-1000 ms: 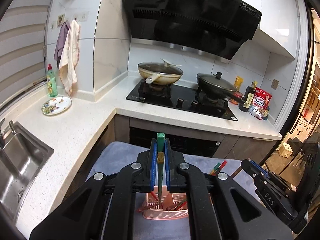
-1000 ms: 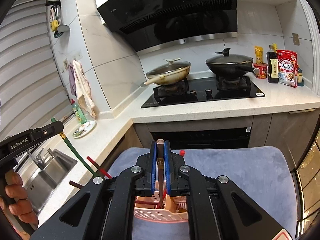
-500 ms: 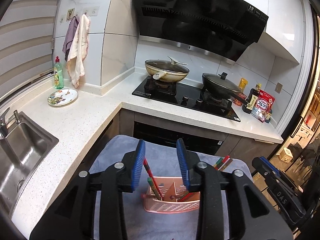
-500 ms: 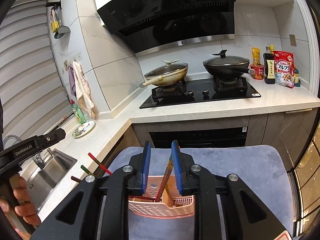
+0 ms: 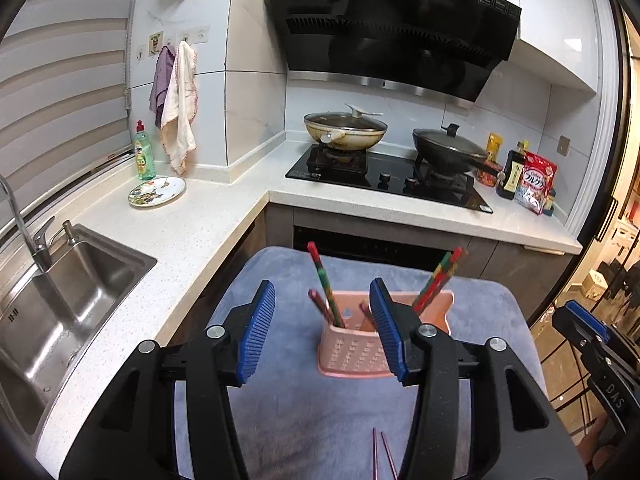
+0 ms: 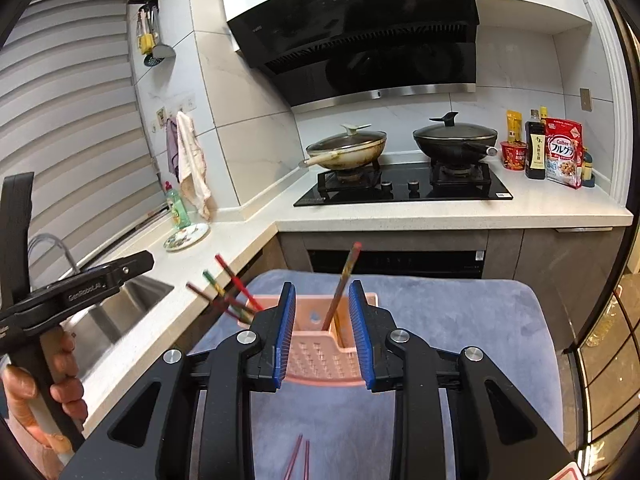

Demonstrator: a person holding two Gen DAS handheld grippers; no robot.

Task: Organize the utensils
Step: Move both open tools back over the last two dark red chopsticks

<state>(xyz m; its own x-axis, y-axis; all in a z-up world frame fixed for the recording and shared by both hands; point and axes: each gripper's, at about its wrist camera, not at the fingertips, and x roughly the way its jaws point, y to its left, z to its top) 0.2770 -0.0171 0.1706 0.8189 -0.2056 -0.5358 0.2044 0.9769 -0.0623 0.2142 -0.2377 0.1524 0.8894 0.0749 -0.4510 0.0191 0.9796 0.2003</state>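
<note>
The left tongs (image 5: 322, 330) are opening, nothing pressed between their pads, and the right tongs (image 6: 322, 334) stand narrowly apart, empty. Beyond both, mid-frame, the pink utensil basket (image 5: 352, 354) holds leaning chopsticks (image 5: 326, 286) on the grey-blue mat (image 5: 304, 412), while two loose chopsticks (image 6: 298, 460) lie at the frame's lower edge.

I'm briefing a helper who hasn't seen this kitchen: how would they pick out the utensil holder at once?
Find the grey-blue cloth in front of the stove. On it stands the pink perforated holder, the only pink thing there, with coloured chopsticks poking out of its compartments.
</note>
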